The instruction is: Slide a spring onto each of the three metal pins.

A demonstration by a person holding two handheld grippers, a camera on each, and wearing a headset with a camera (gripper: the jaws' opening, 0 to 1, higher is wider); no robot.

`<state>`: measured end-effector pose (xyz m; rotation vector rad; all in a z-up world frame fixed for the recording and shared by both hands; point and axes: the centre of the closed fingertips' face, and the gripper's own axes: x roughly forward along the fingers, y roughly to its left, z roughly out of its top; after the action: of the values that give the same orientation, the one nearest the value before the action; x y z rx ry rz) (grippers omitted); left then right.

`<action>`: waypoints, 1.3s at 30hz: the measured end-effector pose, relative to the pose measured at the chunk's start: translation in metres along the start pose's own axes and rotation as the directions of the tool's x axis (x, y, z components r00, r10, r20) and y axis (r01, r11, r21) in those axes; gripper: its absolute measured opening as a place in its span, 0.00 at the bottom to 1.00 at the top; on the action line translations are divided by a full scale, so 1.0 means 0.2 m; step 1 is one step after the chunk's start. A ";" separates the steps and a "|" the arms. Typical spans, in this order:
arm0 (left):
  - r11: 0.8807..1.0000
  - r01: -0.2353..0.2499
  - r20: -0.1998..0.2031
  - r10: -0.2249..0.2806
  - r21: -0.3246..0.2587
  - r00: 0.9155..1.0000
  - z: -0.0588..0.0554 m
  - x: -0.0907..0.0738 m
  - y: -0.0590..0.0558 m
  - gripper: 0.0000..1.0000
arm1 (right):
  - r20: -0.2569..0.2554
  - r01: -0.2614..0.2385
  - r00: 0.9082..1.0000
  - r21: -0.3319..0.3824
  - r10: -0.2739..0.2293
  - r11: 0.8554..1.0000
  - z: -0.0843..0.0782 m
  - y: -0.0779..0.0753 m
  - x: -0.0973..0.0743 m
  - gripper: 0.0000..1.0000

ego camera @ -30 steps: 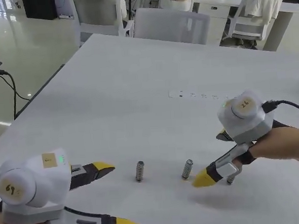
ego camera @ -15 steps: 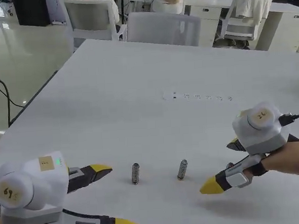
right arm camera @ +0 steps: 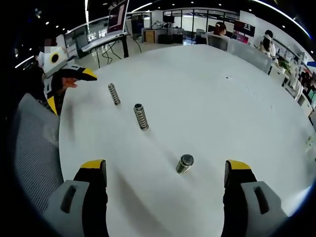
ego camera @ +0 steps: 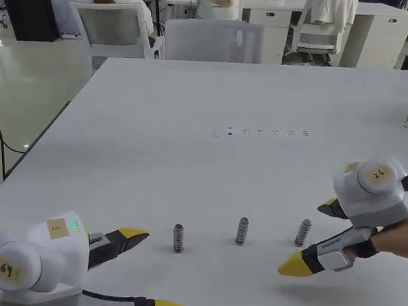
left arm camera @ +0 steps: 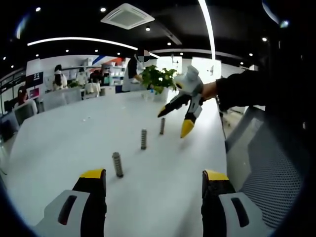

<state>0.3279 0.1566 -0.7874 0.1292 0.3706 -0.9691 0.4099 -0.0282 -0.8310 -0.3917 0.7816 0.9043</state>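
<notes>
Springs (ego camera: 242, 230), three grey metal coils, stand on our white table (ego camera: 188, 112); left gripper (ego camera: 156, 272) and right gripper (right arm camera: 165, 164) gape empty. In head view we read "69" on the left one.

Bright, even light from ceiling strips (left arm camera: 207, 24) and spots — the white surface (ego camera: 190, 147) is nearly washed out, with a faint, soft shadow under the right tongs (ego camera: 307, 235). The floor (ego camera: 26, 74) glares. Both gripper views bend hard at the edges — the head view is sharp.
</notes>
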 end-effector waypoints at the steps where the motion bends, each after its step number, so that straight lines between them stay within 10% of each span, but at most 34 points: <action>1: 1.000 0.000 0.001 0.000 -0.001 1.000 0.00 0.00 0.00 0.75 | 0.005 0.001 1.000 0.006 -0.001 1.000 -0.01 0.01 -0.01 1.00; 39: 0.993 -0.082 0.038 0.086 -0.086 0.996 -0.05 0.00 0.08 0.80 | 0.158 0.034 0.986 0.077 -0.046 0.996 -0.08 0.14 -0.14 1.00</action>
<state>0.3394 0.1678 -0.7975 0.0473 0.3642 -0.8703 0.3688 -0.0375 -0.8210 -0.2647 0.6556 0.8555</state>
